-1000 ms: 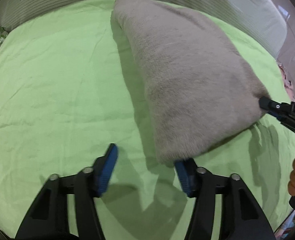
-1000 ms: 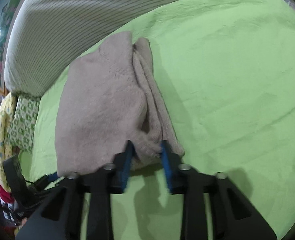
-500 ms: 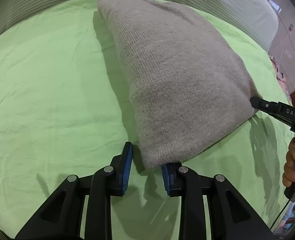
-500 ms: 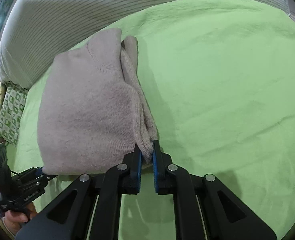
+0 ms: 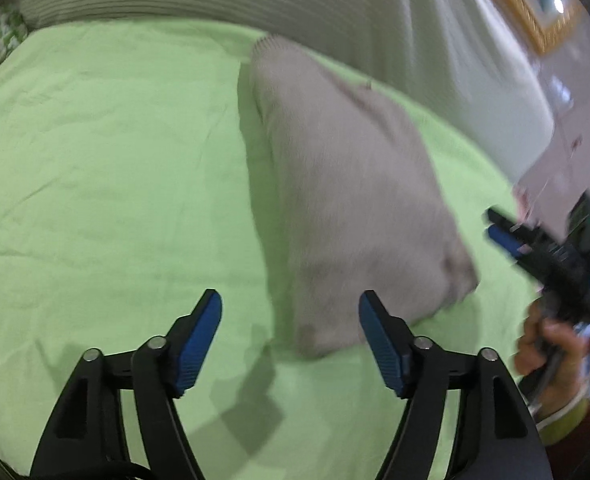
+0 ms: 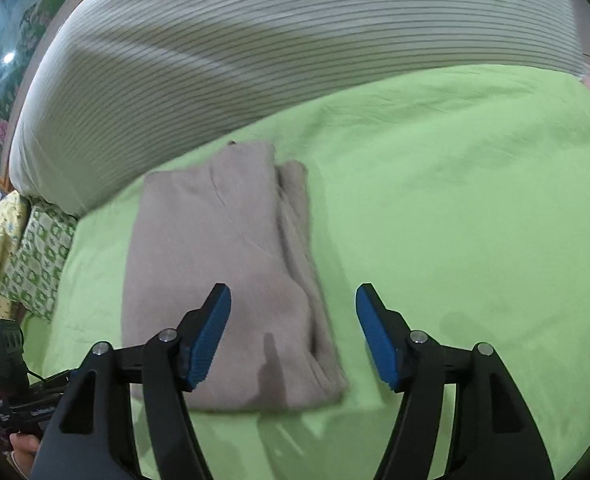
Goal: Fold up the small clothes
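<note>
Fingers of both grippers just opened wide, angled down over folded sweater.

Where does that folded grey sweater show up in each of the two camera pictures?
Left wrist view: the sweater lies centre-right, running up from the right finger.
Right wrist view: the sweater lies centre-left, behind the left finger.
Shared landmark: the striped pillow along the top, behind the green sheet.

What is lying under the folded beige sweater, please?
The beige sweater rests directly on the green bedsheet. Anything between them, or tucked within the folds, is covered.
</note>
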Demonstrator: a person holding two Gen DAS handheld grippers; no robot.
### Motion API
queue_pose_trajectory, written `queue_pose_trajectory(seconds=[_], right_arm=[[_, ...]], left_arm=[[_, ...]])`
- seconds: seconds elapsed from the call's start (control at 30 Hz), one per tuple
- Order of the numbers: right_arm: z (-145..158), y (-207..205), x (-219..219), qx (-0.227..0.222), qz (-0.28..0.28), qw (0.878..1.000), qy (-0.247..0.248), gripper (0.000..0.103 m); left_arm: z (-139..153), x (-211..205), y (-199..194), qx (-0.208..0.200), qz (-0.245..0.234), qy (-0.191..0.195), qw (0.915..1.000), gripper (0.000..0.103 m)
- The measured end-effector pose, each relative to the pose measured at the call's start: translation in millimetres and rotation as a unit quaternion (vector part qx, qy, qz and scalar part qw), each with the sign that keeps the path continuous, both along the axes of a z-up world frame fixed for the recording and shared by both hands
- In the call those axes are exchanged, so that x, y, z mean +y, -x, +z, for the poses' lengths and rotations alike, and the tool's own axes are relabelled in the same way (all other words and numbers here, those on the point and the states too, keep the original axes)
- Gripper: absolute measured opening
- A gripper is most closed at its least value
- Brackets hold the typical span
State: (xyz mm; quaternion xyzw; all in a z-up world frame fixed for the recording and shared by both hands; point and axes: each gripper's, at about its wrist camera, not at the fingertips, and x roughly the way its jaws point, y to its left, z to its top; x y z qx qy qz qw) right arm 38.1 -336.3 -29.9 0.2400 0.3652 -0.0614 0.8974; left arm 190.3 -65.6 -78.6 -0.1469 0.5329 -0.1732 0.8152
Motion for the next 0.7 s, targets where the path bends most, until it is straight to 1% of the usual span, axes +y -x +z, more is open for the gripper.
queue_pose_trajectory(seconds=[0.03,0.1,0.13,0.2,0.27,0.3,0.4,0.47,0.53,0.6,0.63,0.7], right_arm=[[0,-10,0,0.000,0.004,1.000,-0.001,0.066],[-3,-32,2,0.002,0.015,1.000,-0.005,0.066],[-5,-40,4,0.003,0.021,1.000,-0.009,0.066],[-10,-57,2,0.010,0.034,0.999,-0.016,0.066],[-16,-72,0,0.017,0.046,0.999,-0.015,0.066],[-20,-77,-1,0.021,0.050,0.998,-0.013,0.068],[-37,-95,-3,0.058,0.071,0.996,-0.015,0.070],[-44,-98,-6,0.064,0.077,0.995,-0.014,0.070],[-50,-98,-14,0.062,0.074,0.995,-0.020,0.070],[-53,-97,-23,0.056,0.072,0.995,-0.037,0.069],[-54,-98,-26,0.052,0.073,0.995,-0.047,0.069],[-54,-99,-28,0.050,0.079,0.994,-0.049,0.070]], left_arm=[[2,0,-5,0.001,0.005,0.004,1.0000,0.077],[6,-5,-21,0.006,0.010,0.012,0.9999,0.077],[5,-3,-25,0.010,0.012,0.017,0.9997,0.077],[1,-12,-38,0.021,0.013,0.025,0.9994,0.078],[-4,-18,-50,0.026,0.014,0.022,0.9993,0.079],[-8,-22,-56,0.028,0.016,0.019,0.9993,0.080],[-19,-28,-67,0.037,0.019,0.016,0.9990,0.080],[-27,-32,-74,0.043,0.017,0.021,0.9987,0.081],[-33,-35,-79,0.047,0.017,0.030,0.9983,0.085],[-42,-38,-83,0.052,0.018,0.040,0.9977,0.090],[-46,-40,-86,0.053,0.019,0.044,0.9975,0.091],[-57,-41,-91,0.057,0.021,0.056,0.9966,0.091]])
